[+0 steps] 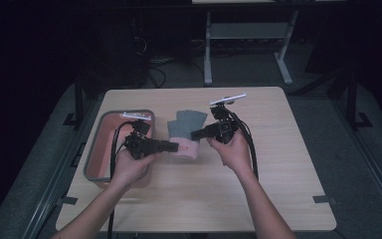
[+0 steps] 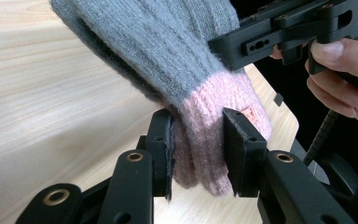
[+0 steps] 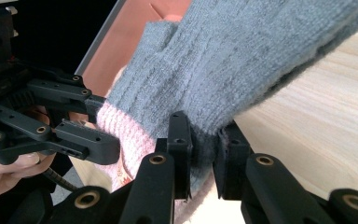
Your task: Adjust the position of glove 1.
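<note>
Salmon-pink plastic bin with a grey rim [image 1: 93, 149] sits at the left edge of the pale wooden bench [image 1: 278, 169]. Just right of it, the left tool [image 1: 171, 146] is clamped on the pink ribbed cuff of a grey knitted glove [image 1: 186, 130]; in the left gripper view its pads pinch that cuff from both sides. The glove lies near the bench's middle, cuff raised, fingers pointing away from the person. Farther right, the right tool [image 1: 195, 134] grips the glove's grey knit beside the cuff, pads pressed into the wool.
</note>
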